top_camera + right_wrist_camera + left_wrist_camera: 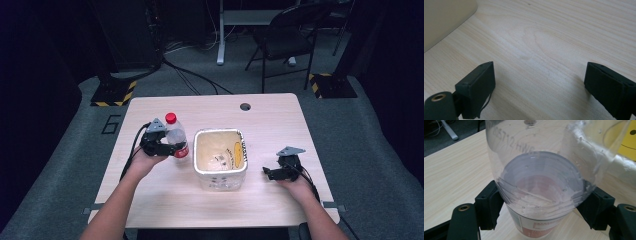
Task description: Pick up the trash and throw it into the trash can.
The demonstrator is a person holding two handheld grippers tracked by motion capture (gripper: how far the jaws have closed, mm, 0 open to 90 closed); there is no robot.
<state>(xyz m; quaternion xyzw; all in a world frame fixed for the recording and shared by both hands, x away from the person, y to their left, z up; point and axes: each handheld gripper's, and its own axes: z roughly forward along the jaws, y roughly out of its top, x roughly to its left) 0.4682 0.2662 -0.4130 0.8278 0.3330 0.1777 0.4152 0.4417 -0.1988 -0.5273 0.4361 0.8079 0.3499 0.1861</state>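
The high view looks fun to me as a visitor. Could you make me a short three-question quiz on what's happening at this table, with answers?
1. True or false: the left gripper has its jaws closed on the plastic bottle.
2. Which colour is the bottle's cap? A) blue B) red C) green
3. Fill the gap: the right gripper has its jaws ____ over bare table, holding nothing.

Key
1. True: in the left gripper view a jaw presses each side of the bottle.
2. B, red.
3. Open: in the right gripper view the jaws stand wide apart, beside the white bin.
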